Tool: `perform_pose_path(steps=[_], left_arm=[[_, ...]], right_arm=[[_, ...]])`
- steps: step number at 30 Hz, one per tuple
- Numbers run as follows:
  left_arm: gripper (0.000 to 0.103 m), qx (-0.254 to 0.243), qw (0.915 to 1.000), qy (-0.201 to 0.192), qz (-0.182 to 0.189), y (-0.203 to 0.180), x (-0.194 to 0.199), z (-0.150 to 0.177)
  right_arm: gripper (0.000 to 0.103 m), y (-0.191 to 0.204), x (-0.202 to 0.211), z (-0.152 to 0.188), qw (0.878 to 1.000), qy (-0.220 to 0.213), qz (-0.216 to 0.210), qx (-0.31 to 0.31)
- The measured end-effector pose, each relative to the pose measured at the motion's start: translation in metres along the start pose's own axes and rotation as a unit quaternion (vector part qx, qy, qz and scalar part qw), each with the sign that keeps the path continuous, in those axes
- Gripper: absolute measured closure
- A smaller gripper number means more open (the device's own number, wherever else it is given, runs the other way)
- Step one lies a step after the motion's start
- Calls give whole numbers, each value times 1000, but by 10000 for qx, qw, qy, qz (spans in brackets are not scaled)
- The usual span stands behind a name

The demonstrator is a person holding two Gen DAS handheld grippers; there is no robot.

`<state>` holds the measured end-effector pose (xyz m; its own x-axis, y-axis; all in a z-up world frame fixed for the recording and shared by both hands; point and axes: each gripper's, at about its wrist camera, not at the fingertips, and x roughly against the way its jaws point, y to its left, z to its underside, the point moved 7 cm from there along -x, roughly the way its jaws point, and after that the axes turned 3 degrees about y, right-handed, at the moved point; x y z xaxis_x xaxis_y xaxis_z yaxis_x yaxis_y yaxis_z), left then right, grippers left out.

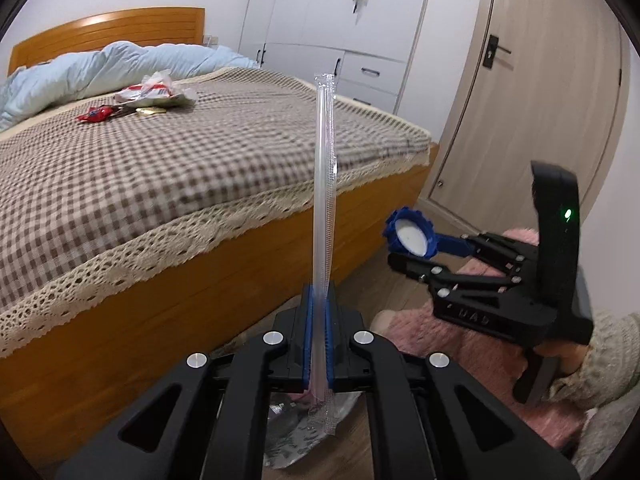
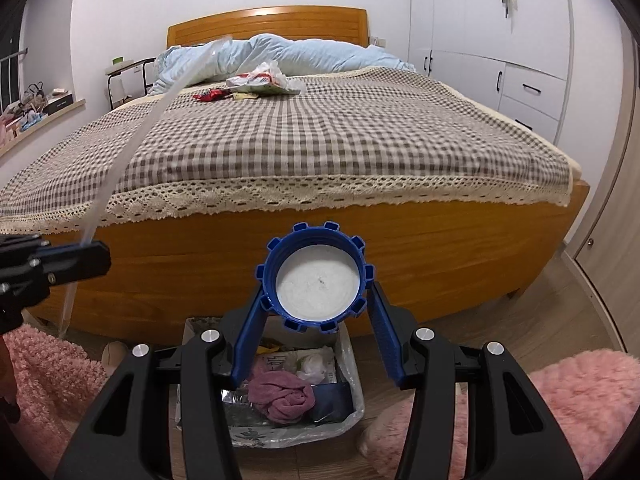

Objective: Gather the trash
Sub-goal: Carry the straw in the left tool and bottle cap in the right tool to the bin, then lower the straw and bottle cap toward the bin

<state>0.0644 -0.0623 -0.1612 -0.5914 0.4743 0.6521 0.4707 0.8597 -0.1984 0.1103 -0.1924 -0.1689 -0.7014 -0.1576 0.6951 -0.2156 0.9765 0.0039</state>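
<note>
Left wrist view: the fingers of the left gripper (image 1: 318,344) are clenched on a long clear straw (image 1: 325,184) in its plastic sleeve, standing upright beside the bed (image 1: 168,168).

Right wrist view: the right gripper (image 2: 318,308) pinches a blue notched bottle cap (image 2: 316,278), white inside, above a lined trash bin (image 2: 352,376) on the floor.

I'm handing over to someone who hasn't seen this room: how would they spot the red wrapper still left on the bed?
Start at the bed with its brown checked cover and look toward the headboard, in front of the bunched pale blue duvet. A small heap of litter lies there. The red wrapper is at its left end, a crumpled shiny scrap, beside the larger white plastic bag.
</note>
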Motion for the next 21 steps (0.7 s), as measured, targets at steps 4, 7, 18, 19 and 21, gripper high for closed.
perform_pose_path(steps=[4,7,18,19,21], left_arm=[[101,130,9999,100,20,5,-3,9],[101,201,9995,253,-14,9,-9,20],[101,359,9976,590,-63,21,-28,41],[101,364,9975,605,-60,21,-29,41],[101,352,9973,649,-56,20,-31,43]], right_arm=[[53,4,-9,5,9999,88,-59,11],[53,8,-15,10,9998,182,-95,71],[53,12,-27,19,9991,377,-152,148],[53,12,-28,19,9990,387,-143,148],[53,10,-29,21,9990,407,-106,144]])
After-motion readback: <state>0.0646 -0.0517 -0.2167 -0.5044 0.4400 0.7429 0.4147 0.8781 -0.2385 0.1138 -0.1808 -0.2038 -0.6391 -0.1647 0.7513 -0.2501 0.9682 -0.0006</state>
